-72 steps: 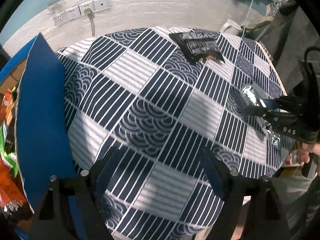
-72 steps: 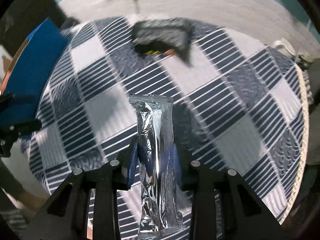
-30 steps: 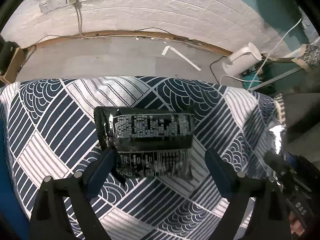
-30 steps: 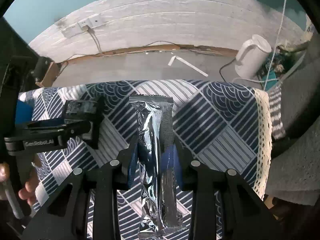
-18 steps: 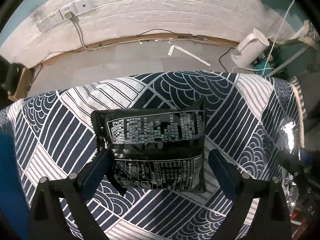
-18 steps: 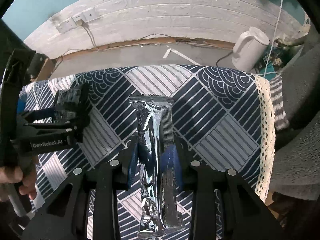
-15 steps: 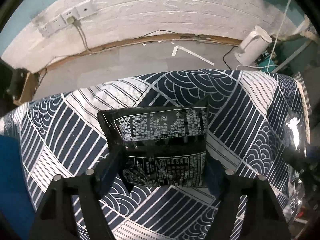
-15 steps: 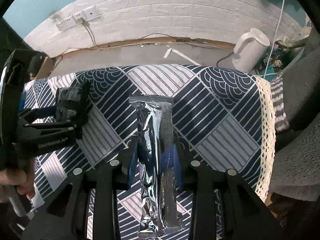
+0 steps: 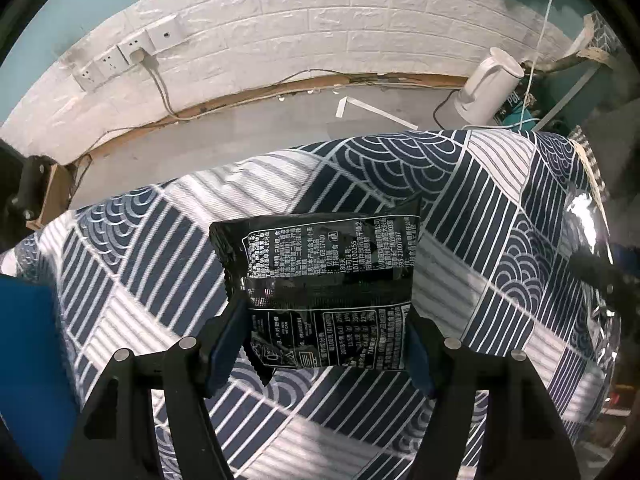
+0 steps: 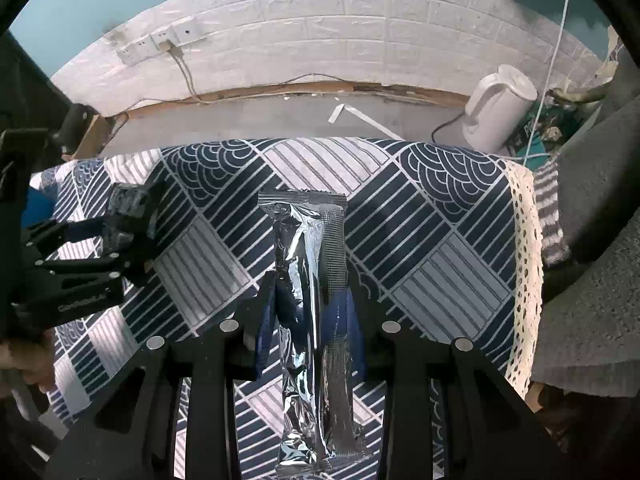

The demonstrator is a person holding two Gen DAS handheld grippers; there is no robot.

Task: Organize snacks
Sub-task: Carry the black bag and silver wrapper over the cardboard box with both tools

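**Both grippers loaded: black packet now clamped on the left**

The left gripper (image 9: 320,344) has its blue-padded fingers (image 9: 224,344) pressed against both side edges of the black snack packet (image 9: 320,280), gripping it. Half a second ago the fingers were just closing on the packet; a second ago they stood wide apart with the packet lying flat between them. Now the packet stands tilted up off the patterned cloth (image 9: 500,216) of the desk, printed back facing the camera, its lower corner hanging free above the cloth.

The right gripper (image 10: 310,320) holds the silver foil bar (image 10: 312,280) lengthwise between its closed fingers (image 10: 266,320), unchanged across the earlier frames. The bar runs forward, past the fingertips, its far end over the cloth.

Relative to the black snack packet: the blue box flap (image 9: 28,360) sits to its left at the frame edge, and the foil bar glints to its right near the cloth's right edge. In the right wrist view the left gripper (image 10: 128,224) shows at the left with the dark packet in it, well apart from the foil bar.

Beyond the packet the cloth ends at the desk's far edge, then bare grey floor (image 9: 240,128). Farther on, a white kettle (image 9: 488,88) stands to the right, and a white brick wall (image 9: 320,20) carries sockets (image 9: 132,52) to the left. The cloth between the two grippers lies bare of objects.
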